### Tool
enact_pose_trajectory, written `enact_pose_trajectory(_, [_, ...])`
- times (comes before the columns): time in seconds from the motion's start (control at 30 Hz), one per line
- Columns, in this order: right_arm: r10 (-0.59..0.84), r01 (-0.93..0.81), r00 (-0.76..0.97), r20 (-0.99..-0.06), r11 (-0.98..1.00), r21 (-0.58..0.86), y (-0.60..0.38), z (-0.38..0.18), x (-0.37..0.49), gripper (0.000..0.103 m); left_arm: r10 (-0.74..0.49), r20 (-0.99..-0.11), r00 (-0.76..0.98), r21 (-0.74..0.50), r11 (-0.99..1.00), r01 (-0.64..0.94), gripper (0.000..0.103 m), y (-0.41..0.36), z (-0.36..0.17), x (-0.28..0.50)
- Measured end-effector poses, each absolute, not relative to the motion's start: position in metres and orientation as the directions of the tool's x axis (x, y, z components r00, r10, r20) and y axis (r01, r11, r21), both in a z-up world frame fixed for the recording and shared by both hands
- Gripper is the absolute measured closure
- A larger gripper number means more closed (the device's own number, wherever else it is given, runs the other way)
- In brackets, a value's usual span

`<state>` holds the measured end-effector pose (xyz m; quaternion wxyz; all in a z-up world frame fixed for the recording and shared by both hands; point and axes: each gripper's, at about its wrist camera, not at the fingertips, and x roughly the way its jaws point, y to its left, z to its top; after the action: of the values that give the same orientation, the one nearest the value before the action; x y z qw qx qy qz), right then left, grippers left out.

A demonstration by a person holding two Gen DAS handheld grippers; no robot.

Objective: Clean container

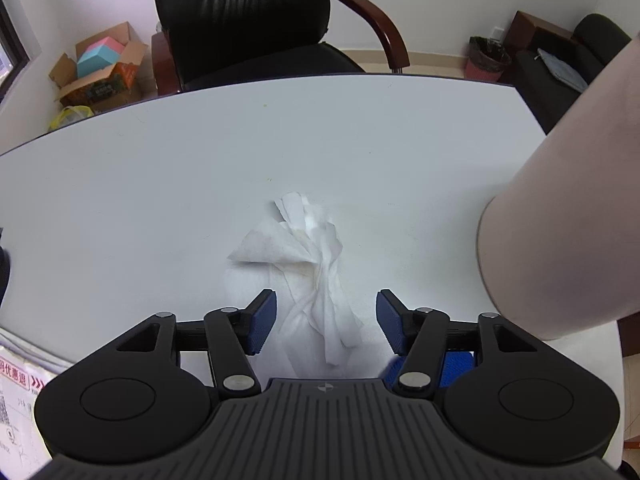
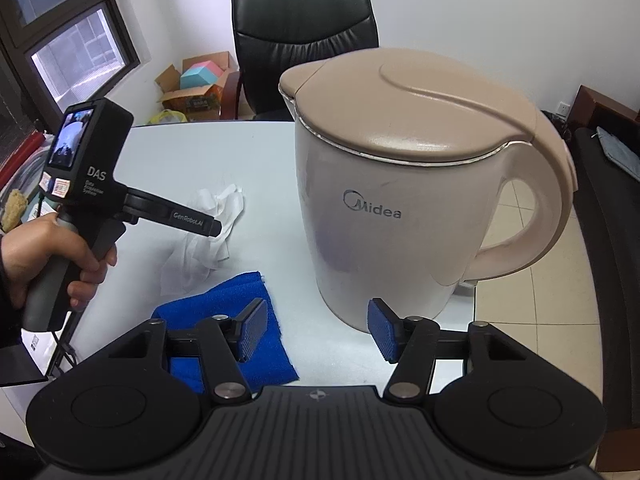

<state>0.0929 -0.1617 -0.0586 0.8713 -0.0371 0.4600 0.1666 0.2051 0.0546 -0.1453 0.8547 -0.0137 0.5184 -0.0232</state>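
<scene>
Kettle [image 2: 400, 200], a beige Midea electric model, stands upright on a pale round table [image 2: 256, 152], its lid shut and its curved handle pointing right. Around it lie a crumpled white tissue [image 2: 208, 236] to its left and a folded blue cloth [image 2: 224, 312] nearer the camera. A black office chair [image 2: 304, 28] sits behind the table, with an open cardboard box [image 2: 196, 84] on the floor beside it.

The left gripper [image 1: 326, 320] hovers with its blue pads [image 1: 264, 320] wide apart, holding nothing; the tissue lies directly between and beyond them, partly under the fingers. In that view the kettle's smooth beige wall fills the right edge, well clear of the fingers.

The right gripper [image 2: 318, 330] is also spread wide and empty. The kettle's base sits just beyond its right pad [image 2: 382, 328], very near it, though contact cannot be judged, while the blue cloth lies under its left pad. A hand [image 2: 48, 256] grips the left tool's handle at far left.
</scene>
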Motion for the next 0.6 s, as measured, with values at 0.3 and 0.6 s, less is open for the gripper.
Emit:
enact_pose_trajectory(0.3, [0.234,-0.314,0.563,-0.793,0.948,0.057,-0.169,-0.047,0.078,0.039,-0.046,-0.868,0.495,-0.019,0.998,0.060,0.025,0.040,-0.115,0.168])
enact_pose_trajectory(0.6, [0.204,-0.270,0.609,-0.767,0.962,0.041,-0.180,-0.034,0.063,0.032,-0.044,-0.840,0.541,-0.005,0.997,0.074,0.014,0.023,-0.078,0.137])
